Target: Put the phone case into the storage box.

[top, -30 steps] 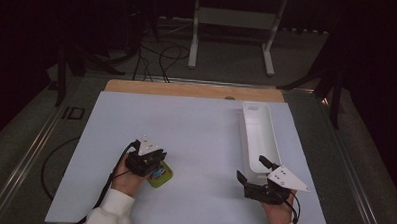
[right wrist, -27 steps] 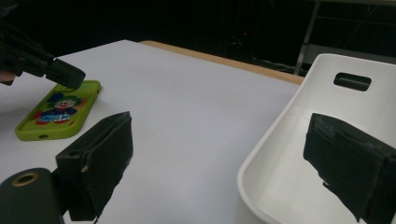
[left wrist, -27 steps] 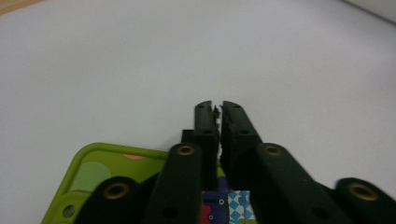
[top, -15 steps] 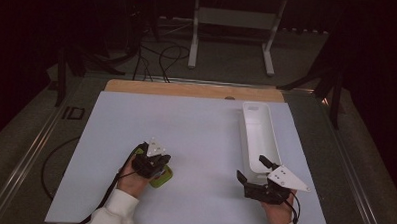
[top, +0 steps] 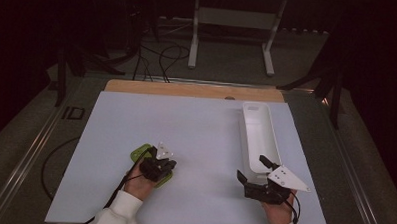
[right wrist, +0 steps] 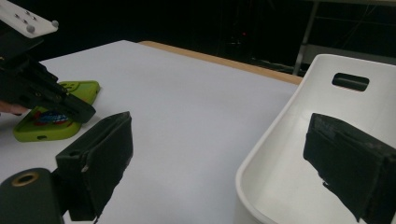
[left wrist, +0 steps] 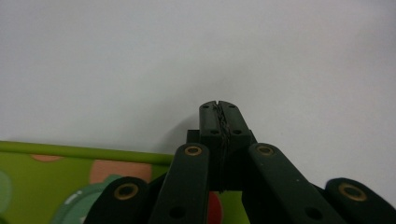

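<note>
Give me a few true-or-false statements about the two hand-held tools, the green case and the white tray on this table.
1. The left gripper has its jaws shut. True; they meet with nothing between them in the left gripper view.
2. The lime-green rubbery phone case lies inside the long white plastic tray. False; it lies flat on the pale table top, far from the tray.
3. The right gripper has its jaws open. True; they straddle the tray's near rim.
4. The white tray holds several items. False; what shows of its inside is bare.
5. The left gripper is over the green case. True.
</note>
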`<state>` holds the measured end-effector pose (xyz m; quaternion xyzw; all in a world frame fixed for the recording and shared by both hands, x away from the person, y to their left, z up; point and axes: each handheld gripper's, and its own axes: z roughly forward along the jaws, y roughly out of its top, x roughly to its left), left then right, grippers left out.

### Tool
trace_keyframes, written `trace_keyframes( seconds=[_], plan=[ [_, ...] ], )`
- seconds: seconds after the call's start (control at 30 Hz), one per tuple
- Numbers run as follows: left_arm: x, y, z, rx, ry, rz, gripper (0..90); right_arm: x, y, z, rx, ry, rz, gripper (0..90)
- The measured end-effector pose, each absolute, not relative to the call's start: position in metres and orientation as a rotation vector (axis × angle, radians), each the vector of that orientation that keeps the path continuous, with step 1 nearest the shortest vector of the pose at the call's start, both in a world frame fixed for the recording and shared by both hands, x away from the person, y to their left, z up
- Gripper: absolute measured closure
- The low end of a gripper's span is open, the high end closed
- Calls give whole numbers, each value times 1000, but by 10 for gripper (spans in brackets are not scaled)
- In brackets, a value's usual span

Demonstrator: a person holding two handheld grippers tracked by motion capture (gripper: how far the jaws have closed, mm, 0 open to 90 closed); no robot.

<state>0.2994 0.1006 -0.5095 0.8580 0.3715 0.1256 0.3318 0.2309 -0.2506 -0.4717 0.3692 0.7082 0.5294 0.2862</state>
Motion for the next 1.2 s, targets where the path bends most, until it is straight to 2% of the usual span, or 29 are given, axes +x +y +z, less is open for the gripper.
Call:
trace_keyframes(
  seconds=[0.83, 1.2],
  plan=[
    [292, 100, -513, 2266, 1007, 286, 900, 230, -250, -472, 985, 1894, 1412, 82],
    [274, 139, -512, 2248, 1079, 338, 900, 232, -250, -472, 989, 1897, 1409, 82]
  ],
)
